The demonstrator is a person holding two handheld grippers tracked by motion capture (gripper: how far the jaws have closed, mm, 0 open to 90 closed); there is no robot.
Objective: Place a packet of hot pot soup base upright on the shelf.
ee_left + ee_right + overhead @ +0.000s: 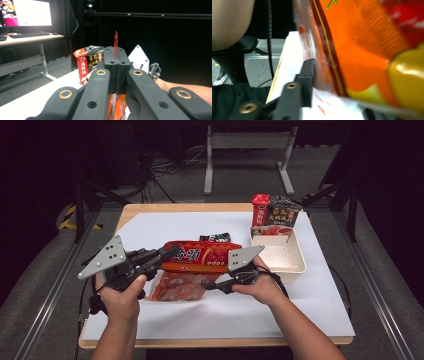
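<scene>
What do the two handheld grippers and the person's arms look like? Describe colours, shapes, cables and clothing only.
The left gripper and right gripper are matte black, each topped by a grey three-cornered plate dotted with holes. Brass-coloured rivets mark the linkage arms. Black cables trail from both. The forearms are bare; no sleeves or gloves show.

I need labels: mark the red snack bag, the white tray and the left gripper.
red snack bag (202,256), high view, middle of its printed front.
white tray (295,268), high view, bare right rim.
left gripper (170,254), high view, jaw tips at the bag's left end.
</scene>
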